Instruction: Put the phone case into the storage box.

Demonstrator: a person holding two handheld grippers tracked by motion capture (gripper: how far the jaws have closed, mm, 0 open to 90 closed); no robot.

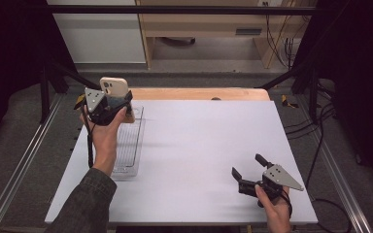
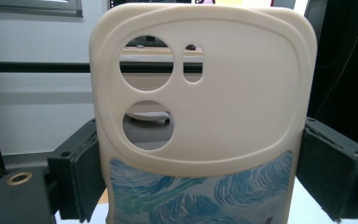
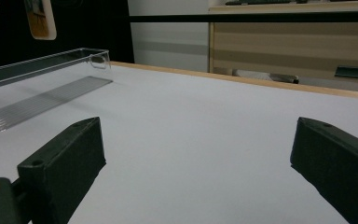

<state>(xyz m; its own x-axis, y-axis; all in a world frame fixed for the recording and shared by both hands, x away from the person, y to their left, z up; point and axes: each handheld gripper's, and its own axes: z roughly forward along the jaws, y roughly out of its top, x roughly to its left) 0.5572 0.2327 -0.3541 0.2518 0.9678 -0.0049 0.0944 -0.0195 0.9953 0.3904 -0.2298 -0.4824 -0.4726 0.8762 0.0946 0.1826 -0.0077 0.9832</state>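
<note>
While left gripper [image 1: 108, 104] clamps phone case [image 2: 205, 93], above tray edge [image 1: 141, 127], table [image 1: 199, 141] open

White table [image 1: 194, 145] (wooden far edge); clear plastic tray [image 1: 128, 145] lies flat near left side.

Left gripper [image 1: 108, 104] clamped, right gripper [image 1: 248, 171] agape

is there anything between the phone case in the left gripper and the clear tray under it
Nothing visible. The left gripper holds the phone case upright above the far end of the clear tray, which looks empty.
</note>
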